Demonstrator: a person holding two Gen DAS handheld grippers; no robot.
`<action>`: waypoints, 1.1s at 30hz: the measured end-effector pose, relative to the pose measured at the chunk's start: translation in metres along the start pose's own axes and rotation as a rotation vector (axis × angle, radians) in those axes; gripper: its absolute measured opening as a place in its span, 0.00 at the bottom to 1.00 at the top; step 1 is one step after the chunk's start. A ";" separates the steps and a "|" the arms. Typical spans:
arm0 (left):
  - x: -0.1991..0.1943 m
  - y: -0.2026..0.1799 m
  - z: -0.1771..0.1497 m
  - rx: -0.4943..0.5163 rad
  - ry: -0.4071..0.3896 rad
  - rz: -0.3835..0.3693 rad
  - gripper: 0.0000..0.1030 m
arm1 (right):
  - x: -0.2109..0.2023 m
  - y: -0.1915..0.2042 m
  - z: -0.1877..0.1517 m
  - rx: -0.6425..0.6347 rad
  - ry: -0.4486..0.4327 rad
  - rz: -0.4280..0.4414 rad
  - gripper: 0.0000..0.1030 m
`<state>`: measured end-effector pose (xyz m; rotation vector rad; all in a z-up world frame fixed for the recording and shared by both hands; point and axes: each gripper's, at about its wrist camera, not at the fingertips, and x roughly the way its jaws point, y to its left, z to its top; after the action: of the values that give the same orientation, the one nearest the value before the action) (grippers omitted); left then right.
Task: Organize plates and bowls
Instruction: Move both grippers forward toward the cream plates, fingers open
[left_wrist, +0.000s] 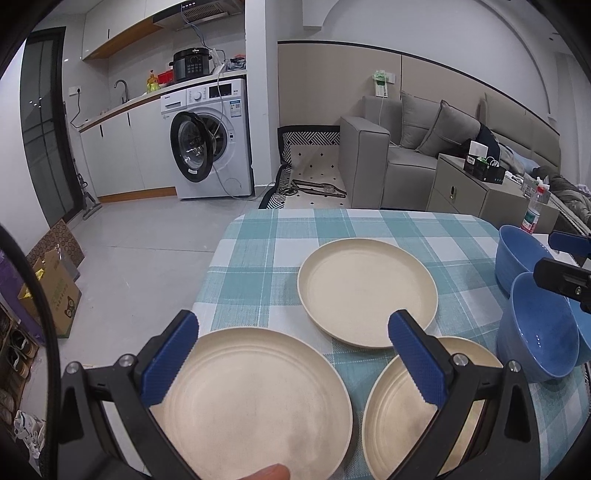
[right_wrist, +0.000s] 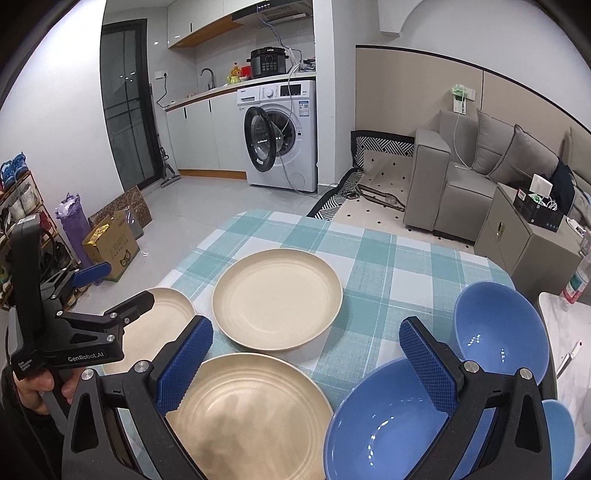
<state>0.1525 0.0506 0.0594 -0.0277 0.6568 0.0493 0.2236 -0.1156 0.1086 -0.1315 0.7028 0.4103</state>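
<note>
A checked tablecloth (left_wrist: 258, 258) carries three cream plates (left_wrist: 367, 291) near the left gripper (left_wrist: 293, 363) and blue bowls (right_wrist: 496, 332) under the right gripper (right_wrist: 304, 363); a third bowl seems partly hidden. Both grippers hover spread wide, grasping nothing

The black body of the left claw (right_wrist: 94, 273) bears white lettering reading "GenRobot.AI". Smaller white print on its handle is too small to read. Labels elsewhere are illegible.
</note>
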 end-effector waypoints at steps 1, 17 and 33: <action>0.002 0.001 0.001 0.000 0.003 0.000 1.00 | 0.003 0.000 0.002 0.001 0.006 -0.002 1.00; 0.027 0.019 0.024 -0.028 0.057 -0.035 1.00 | 0.036 -0.007 0.036 0.027 0.102 -0.011 1.00; 0.070 0.019 0.034 -0.026 0.147 -0.055 1.00 | 0.086 -0.023 0.047 0.079 0.205 0.001 1.00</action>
<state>0.2275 0.0734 0.0437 -0.0747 0.8023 0.0025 0.3210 -0.0972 0.0880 -0.0997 0.9199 0.3729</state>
